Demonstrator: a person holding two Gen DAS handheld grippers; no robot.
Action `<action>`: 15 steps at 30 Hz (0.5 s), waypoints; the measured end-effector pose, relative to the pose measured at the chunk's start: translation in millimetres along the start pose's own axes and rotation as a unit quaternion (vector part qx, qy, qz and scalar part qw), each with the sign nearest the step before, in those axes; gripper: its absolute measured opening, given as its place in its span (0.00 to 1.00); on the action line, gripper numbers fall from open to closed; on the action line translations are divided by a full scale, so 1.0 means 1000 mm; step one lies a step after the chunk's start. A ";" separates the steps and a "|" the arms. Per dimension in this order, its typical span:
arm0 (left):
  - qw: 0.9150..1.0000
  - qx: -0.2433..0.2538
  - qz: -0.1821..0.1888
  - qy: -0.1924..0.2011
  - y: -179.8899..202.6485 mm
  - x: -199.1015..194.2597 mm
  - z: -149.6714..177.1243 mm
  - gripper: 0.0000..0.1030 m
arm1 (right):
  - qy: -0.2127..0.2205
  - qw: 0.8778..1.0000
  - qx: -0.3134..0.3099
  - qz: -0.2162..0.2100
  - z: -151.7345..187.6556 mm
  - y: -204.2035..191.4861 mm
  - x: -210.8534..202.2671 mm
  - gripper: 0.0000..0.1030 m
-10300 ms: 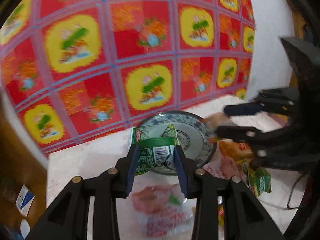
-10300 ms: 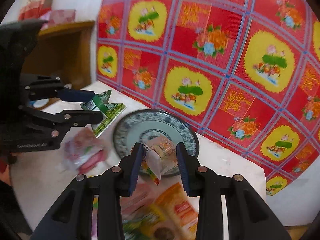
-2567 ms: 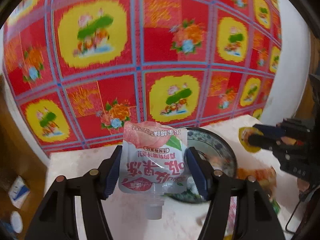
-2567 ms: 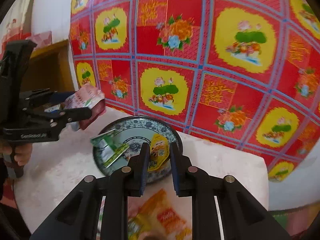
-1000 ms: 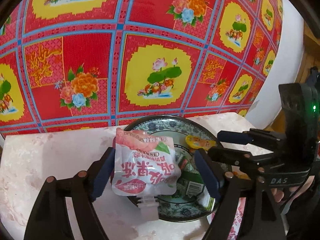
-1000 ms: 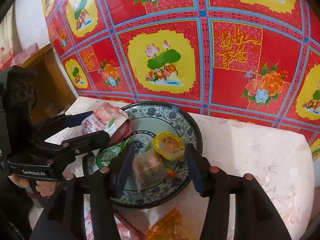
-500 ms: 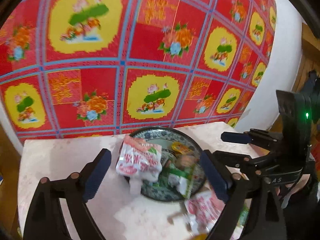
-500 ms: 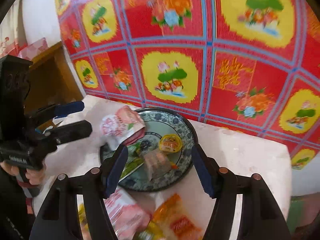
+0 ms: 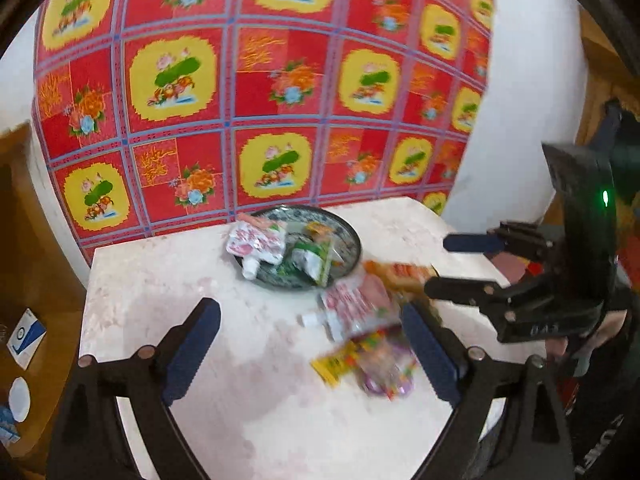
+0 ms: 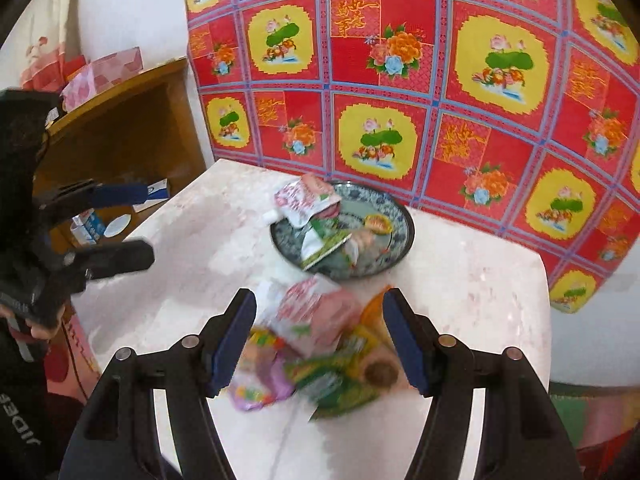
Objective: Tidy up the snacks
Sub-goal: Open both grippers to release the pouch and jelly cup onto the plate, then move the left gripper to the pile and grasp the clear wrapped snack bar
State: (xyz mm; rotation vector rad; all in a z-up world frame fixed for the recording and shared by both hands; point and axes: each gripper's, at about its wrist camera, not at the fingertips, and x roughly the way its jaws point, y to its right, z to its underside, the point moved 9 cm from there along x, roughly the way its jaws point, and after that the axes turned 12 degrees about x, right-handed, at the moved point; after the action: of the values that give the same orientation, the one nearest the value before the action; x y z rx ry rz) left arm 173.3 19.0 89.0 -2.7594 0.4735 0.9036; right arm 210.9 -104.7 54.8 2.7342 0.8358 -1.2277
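1. Two grippers hang above a pale marble-look table [image 9: 208, 360]; both stand released, with nothing gripped between their blue pads.
2. The left gripper [image 9: 312, 344] has its jaws spread wide over bare tabletop, its right finger just beside the loose snack pile.
3. The right gripper [image 10: 320, 336] also holds its jaws apart, and the pile of snacks shows between them on the table below, untouched by the pads.
4. A blue-and-white patterned plate [image 10: 402, 220] sits near the table's far edge, close to the red-and-yellow floral cloth [image 10: 440, 80] hanging behind it.
5. On the plate lie a pink-and-white spouted pouch [image 10: 306, 198] at its left rim, with the spout overhanging, a green-and-white packet [image 10: 324, 246] beside it, and a small yellow jelly cup [image 10: 376, 224] toward the right.
6. Off the plate, on the near side, a second pink-and-white pouch [image 10: 316, 316] rests on top of a blurred heap of green, yellow and purple packets [image 10: 320, 380]; an orange packet [image 9: 400, 272] lies at the heap's far edge, just beside the plate.
7. In the left wrist view the right gripper appears at the right edge, over the orange packet; whether it touches cannot be told.
8. A wooden shelf unit [image 10: 120, 128] stands to the left of the table, with a small blue-and-white box [image 10: 158, 190] on it.
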 end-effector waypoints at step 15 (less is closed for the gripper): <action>1.000 0.000 -0.010 -0.015 0.046 0.025 0.094 0.92 | 0.045 0.997 -0.020 0.052 0.096 0.004 -0.009 0.65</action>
State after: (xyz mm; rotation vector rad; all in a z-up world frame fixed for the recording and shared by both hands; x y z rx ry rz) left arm 125.5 -2.6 -4.9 -2.7408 0.4390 0.9389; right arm 142.1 -134.9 -5.0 2.7794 0.7053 -1.0654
